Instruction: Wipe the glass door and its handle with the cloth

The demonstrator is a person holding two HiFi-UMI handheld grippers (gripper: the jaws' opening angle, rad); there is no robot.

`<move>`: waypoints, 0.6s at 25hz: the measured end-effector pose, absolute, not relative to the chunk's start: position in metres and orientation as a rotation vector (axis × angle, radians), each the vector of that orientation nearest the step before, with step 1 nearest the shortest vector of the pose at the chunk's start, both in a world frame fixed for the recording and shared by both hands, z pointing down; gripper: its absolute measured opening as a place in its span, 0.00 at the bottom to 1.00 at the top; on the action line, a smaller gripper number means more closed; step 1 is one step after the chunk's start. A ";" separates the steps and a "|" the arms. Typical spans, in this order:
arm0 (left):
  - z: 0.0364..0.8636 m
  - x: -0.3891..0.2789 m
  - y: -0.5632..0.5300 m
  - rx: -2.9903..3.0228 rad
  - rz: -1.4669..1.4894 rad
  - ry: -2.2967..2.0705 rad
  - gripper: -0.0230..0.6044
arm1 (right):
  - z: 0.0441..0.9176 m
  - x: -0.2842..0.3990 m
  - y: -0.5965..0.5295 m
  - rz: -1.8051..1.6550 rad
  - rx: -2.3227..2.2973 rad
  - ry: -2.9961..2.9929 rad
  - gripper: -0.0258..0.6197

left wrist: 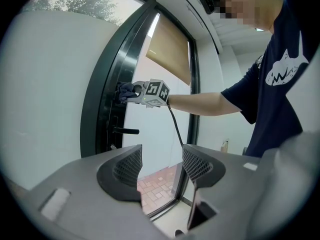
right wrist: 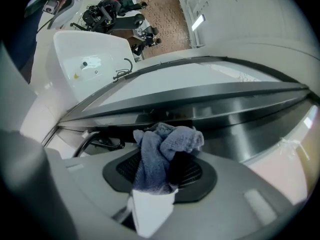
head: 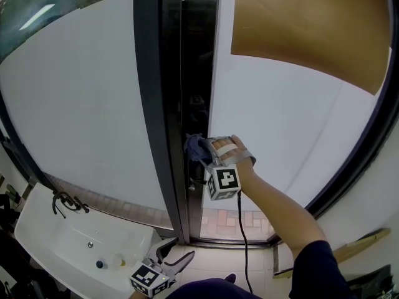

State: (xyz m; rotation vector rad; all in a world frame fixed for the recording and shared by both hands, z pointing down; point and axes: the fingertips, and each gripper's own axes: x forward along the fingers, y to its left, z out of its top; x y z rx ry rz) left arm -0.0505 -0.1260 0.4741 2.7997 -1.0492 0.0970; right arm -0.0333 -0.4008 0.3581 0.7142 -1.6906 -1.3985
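While the right tool (head: 203, 156) clenches cloth (head: 195, 146) at the door frame (head: 153, 104), left tool (head: 177, 251) hangs released near a sink (head: 56, 235).

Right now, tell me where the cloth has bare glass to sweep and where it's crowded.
Free: the left pane, between the frame and the sink; the right pane, under the blind. Crowded: the frame's edge, where the right tongs hold the cloth above the handle.

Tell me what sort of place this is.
Probably a washroom or utility room at a building's edge: a white sink with a tap, a dark-framed glass door, and brick paving outside it.
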 end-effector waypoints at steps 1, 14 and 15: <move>0.474 -0.049 -0.127 2.803 0.094 -1.045 0.44 | 0.359 -0.027 -0.400 -1.395 0.715 -1.684 0.29; 0.475 -0.034 -0.122 2.836 0.101 -0.960 0.43 | 0.363 0.083 -0.403 -1.214 0.870 -1.651 0.29; 0.475 -0.032 -0.121 2.842 0.100 -0.955 0.43 | 0.363 0.094 -0.402 -1.195 0.889 -1.654 0.29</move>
